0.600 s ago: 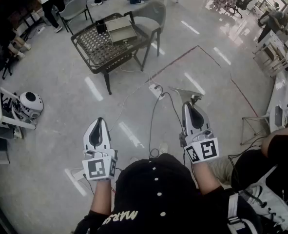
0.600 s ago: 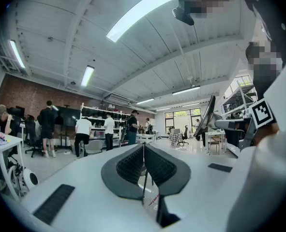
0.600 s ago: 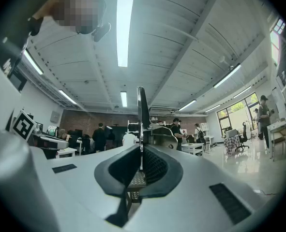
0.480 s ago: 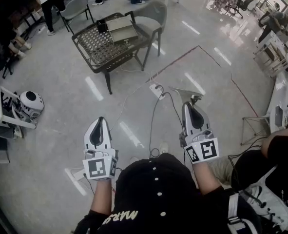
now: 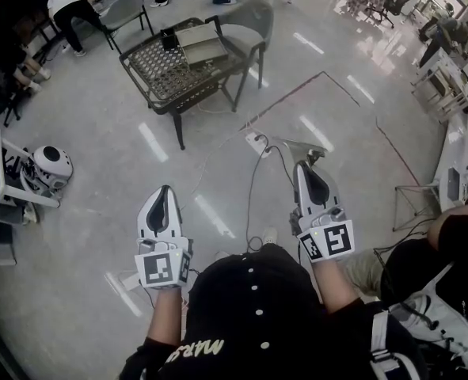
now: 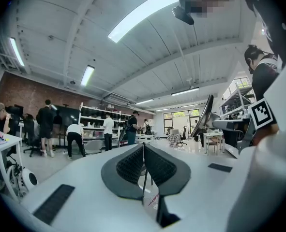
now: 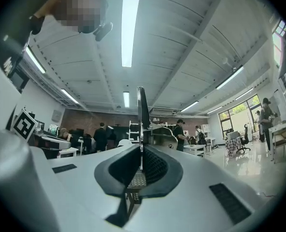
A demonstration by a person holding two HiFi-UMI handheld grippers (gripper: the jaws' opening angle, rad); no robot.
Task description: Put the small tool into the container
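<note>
My right gripper (image 5: 305, 167) is shut on a small scraper-like tool (image 5: 299, 150), whose flat metal blade fans out past the jaws over the floor. In the right gripper view the right gripper (image 7: 141, 151) holds the tool (image 7: 142, 111) edge-on, so the blade shows as a thin upright line. At lower left, my left gripper (image 5: 165, 190) is shut with nothing in it. The left gripper (image 6: 143, 146) shows its pads pressed together. A flat grey box-like container (image 5: 200, 44) lies on a black mesh table (image 5: 161, 74) far ahead, well apart from both grippers.
A grey chair (image 5: 249, 22) stands behind the mesh table. A power strip (image 5: 256, 143) and cables (image 5: 249, 204) lie on the floor ahead of me. A white round device (image 5: 51, 163) sits at left. Another person sits at right (image 5: 447, 252), and others stand at the back.
Both grippers hold almost the same pose, and the tool stays gripped. The view has shifted slightly, and a person at the top left has bent over.
</note>
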